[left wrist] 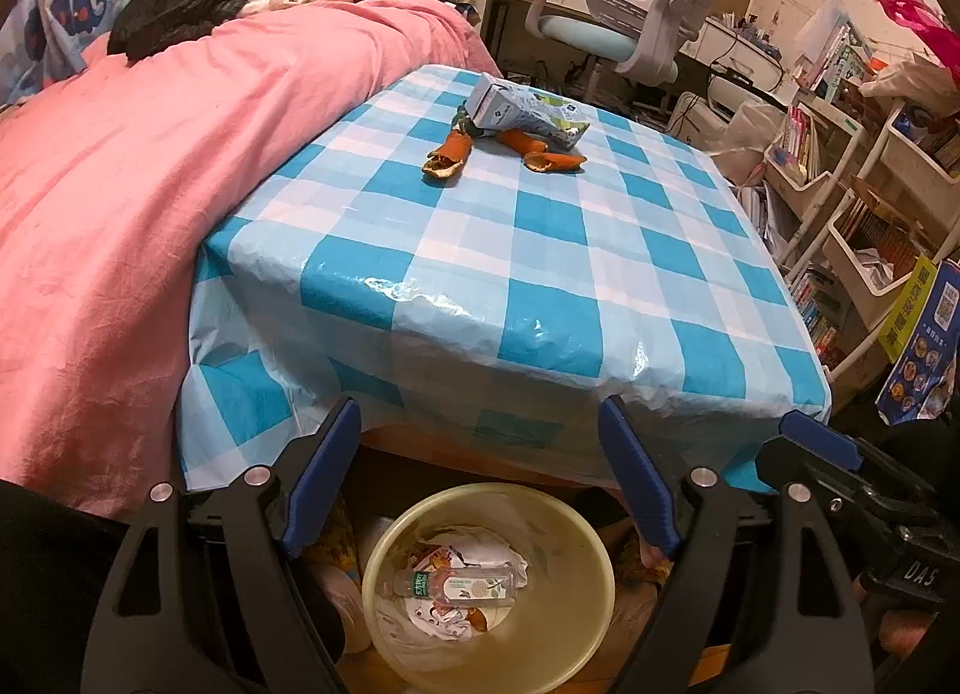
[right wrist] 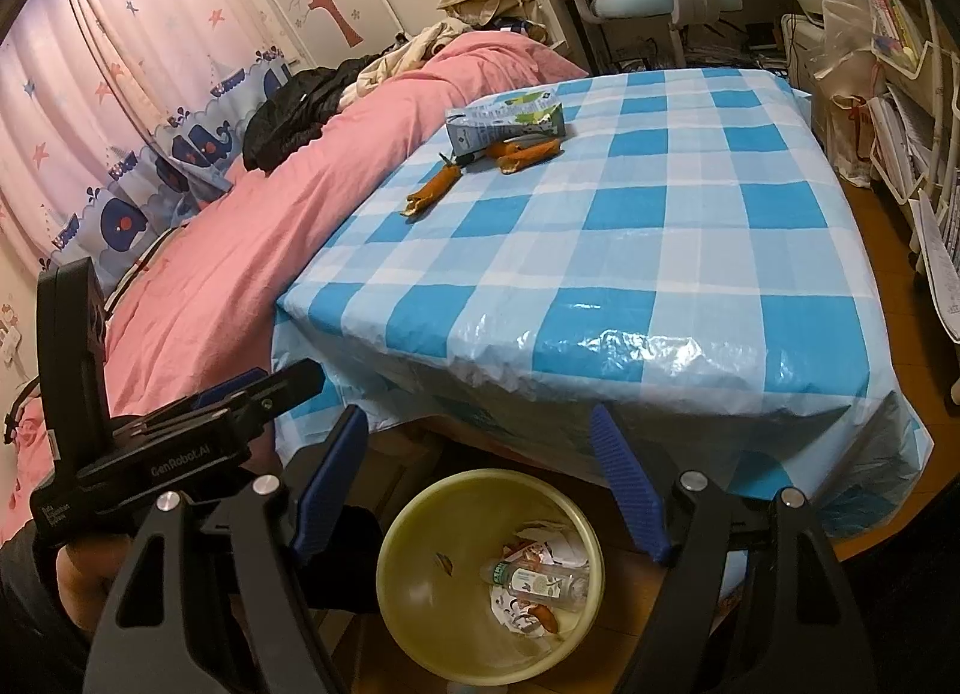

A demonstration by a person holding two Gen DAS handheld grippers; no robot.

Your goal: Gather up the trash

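A cream trash bin [left wrist: 576, 526] [right wrist: 420, 520] stands on the floor under the table's near edge; it holds a small clear bottle [left wrist: 465, 585] [right wrist: 540, 579] and paper scraps. On the blue checked table [left wrist: 540, 250] [right wrist: 630, 226], far side, lie a flattened carton [left wrist: 522, 112] [right wrist: 510, 115] and orange peel pieces [left wrist: 447, 157] [right wrist: 435, 187]. My left gripper [left wrist: 480, 424] is open and empty above the bin. My right gripper [right wrist: 480, 430] is open and empty above the bin too.
A bed with a pink cover [left wrist: 120, 184] [right wrist: 240, 226] runs along the table's left side. A desk chair [left wrist: 636, 4] stands beyond the table. Shelves of books [left wrist: 840, 202] and bags line the right. The other gripper's body shows at the right edge [left wrist: 870, 490] and at the left edge [right wrist: 150, 442].
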